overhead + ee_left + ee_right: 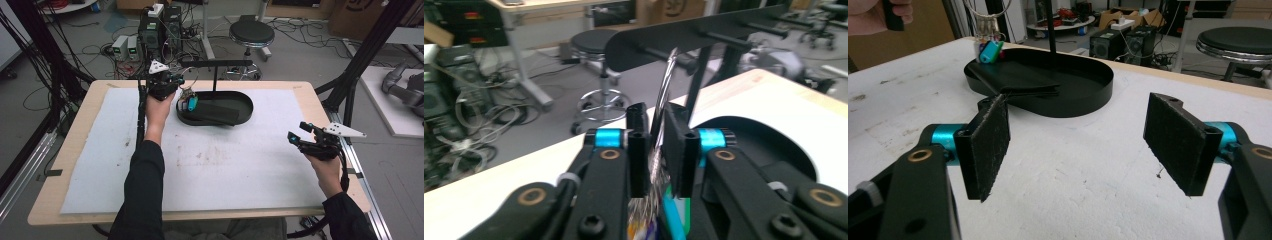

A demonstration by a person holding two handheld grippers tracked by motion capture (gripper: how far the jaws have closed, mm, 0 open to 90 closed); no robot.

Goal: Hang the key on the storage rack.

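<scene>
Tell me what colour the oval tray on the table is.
Black. The oval tray shows best in the right gripper view, sitting on the white table cover.

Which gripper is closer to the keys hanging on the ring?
The left. The left gripper has the key ring between its jaws, with the keys dangling over the black tray. The right gripper is open, far off near the table's right edge.

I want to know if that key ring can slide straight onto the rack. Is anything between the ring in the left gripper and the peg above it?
Nothing visible. The left gripper holds the key ring right at a peg of the black rack; no other thing sits between them.
</scene>
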